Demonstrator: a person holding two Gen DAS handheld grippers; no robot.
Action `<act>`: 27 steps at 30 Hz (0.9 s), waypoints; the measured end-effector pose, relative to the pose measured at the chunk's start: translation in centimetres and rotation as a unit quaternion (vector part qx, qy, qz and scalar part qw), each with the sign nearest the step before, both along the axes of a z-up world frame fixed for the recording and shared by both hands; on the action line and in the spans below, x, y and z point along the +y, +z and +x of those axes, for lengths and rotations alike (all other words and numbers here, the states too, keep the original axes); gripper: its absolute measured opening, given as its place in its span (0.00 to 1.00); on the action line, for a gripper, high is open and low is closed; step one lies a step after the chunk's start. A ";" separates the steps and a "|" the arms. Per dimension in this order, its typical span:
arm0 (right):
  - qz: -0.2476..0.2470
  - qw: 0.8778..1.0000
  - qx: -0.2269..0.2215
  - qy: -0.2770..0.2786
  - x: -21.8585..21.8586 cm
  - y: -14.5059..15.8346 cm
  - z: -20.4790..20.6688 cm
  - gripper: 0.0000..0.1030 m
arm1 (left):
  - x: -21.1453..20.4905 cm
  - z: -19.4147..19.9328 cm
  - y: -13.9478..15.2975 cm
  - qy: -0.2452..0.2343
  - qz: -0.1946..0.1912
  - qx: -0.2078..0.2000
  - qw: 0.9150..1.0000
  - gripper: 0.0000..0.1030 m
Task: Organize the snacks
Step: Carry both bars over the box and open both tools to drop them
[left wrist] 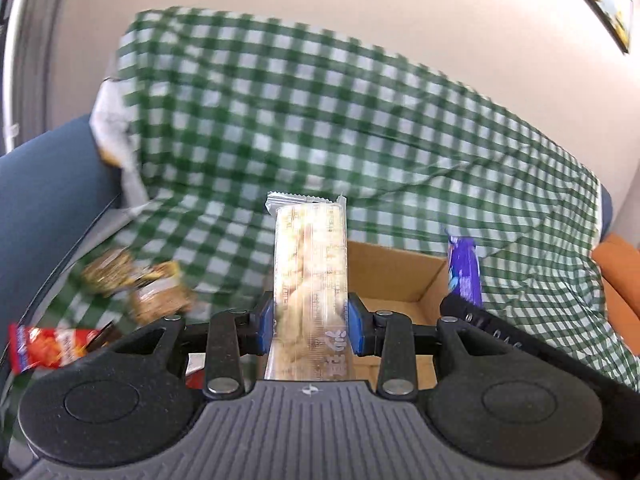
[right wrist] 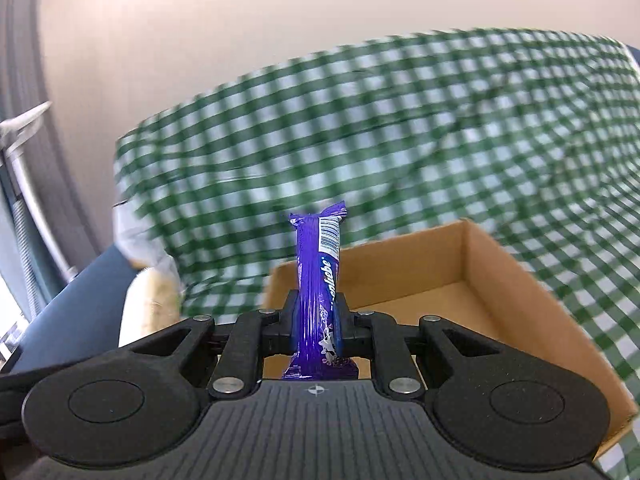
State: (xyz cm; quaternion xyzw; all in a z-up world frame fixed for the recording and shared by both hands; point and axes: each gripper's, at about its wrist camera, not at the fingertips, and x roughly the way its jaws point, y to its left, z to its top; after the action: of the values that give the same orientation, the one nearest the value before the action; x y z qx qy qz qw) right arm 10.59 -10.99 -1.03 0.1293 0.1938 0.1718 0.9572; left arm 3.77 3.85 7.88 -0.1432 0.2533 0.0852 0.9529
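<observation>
My left gripper (left wrist: 311, 322) is shut on a clear-wrapped pale snack bar (left wrist: 309, 264) that stands upright between the blue pads, just left of an open cardboard box (left wrist: 400, 276). My right gripper (right wrist: 317, 322) is shut on a purple chocolate bar (right wrist: 318, 272), held upright over the near left part of the same box (right wrist: 492, 280). The purple bar (left wrist: 464, 268) and the right gripper's dark body also show at the right in the left wrist view. The box floor that shows is bare.
A green checked cloth (left wrist: 320, 120) covers the sofa. Loose snacks lie at the left: brownish packets (left wrist: 160, 292) and a red packet (left wrist: 52, 346). A white bag (right wrist: 148, 304) lies by the blue armrest (left wrist: 44, 208). An orange cushion (left wrist: 620, 276) is at the right.
</observation>
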 end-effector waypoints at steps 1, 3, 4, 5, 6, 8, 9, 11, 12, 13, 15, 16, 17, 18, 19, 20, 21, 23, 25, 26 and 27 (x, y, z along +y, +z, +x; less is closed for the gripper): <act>0.002 1.000 0.003 -0.009 -0.6 -0.1 0.3 0.16 | -0.3 0.5 0.1 -0.004 0.002 -0.002 1.000 0.39; 0.008 1.000 0.010 -0.029 -1.6 -0.1 0.9 0.16 | -1.0 1.4 0.4 -0.010 0.005 -0.005 1.000 0.39; 0.010 0.999 0.012 -0.038 -2.0 -0.1 1.2 0.16 | -1.2 1.8 0.5 -0.013 0.004 -0.005 1.000 0.39; 0.013 0.999 0.014 -0.046 -2.4 -0.1 1.5 0.16 | -1.4 2.3 0.6 -0.015 0.003 -0.005 1.000 0.39; 0.015 0.998 0.016 -0.052 -2.8 -0.1 1.7 0.16 | -1.7 2.7 0.6 -0.018 0.001 -0.005 1.000 0.39; 0.018 0.998 0.020 -0.065 -3.3 -0.1 2.1 0.16 | -2.2 3.4 0.7 -0.024 0.002 -0.006 1.000 0.39; 0.019 0.997 0.022 -0.069 -3.6 -0.1 2.2 0.16 | -2.5 3.7 0.8 -0.027 0.002 -0.006 1.000 0.39; 0.021 0.997 0.024 -0.077 -3.8 -0.1 2.4 0.16 | -3.0 4.2 0.9 -0.032 0.002 -0.006 0.999 0.39; 0.021 0.996 0.025 -0.080 -3.7 0.0 2.5 0.16 | -3.3 4.5 0.9 -0.035 0.003 -0.006 0.999 0.39; 0.022 0.996 0.025 -0.082 -3.8 -0.1 2.6 0.16 | -3.4 4.6 0.9 -0.037 0.004 -0.007 0.999 0.39; 0.022 0.996 0.026 -0.084 -3.8 0.1 2.7 0.16 | -3.6 5.0 1.0 -0.040 0.006 -0.008 0.999 0.39; 0.021 0.996 0.026 -0.085 -3.7 0.1 2.7 0.16 | -3.7 5.3 1.1 -0.041 0.006 -0.008 0.999 0.39; 0.020 0.996 0.026 -0.086 -3.7 0.1 2.8 0.16 | -3.8 5.5 1.1 -0.041 0.007 -0.008 0.999 0.39; 0.021 0.996 0.026 -0.086 -3.7 0.2 2.8 0.16 | -3.9 5.8 1.2 -0.042 0.007 -0.008 0.999 0.39; 0.021 0.996 0.027 -0.086 -3.6 0.2 2.8 0.16 | -4.0 6.0 1.2 -0.045 0.008 -0.007 0.999 0.39; 0.020 0.996 0.028 -0.085 -3.6 0.2 2.8 0.16 | -4.2 6.1 1.1 -0.049 0.006 -0.005 0.999 0.39; 0.017 0.996 0.031 -0.083 -3.5 0.3 2.9 0.17 | -4.3 6.3 1.1 -0.055 0.004 -0.003 0.998 0.41; 0.005 0.996 0.045 -0.071 -3.1 0.2 3.2 0.20 | -4.5 6.3 1.2 -0.062 0.004 -0.006 0.998 0.51; -0.003 0.995 0.065 -0.081 -3.1 -0.3 3.4 0.41 | -4.2 5.7 1.3 -0.065 0.007 -0.014 0.998 0.56; -0.003 0.994 0.073 -0.086 -3.1 -0.5 3.5 0.46 | -4.0 5.3 1.3 -0.065 0.009 -0.017 0.998 0.56; -0.005 0.992 0.082 -0.092 -3.2 -0.7 3.6 0.48 | -3.6 4.8 1.2 -0.065 0.012 -0.020 0.998 0.56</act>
State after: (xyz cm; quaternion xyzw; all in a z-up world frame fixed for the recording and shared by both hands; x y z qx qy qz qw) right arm 14.21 -14.14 -1.78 0.1554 0.2599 0.0711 0.9504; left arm 8.58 0.21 9.07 -0.1167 0.2419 0.0230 0.9630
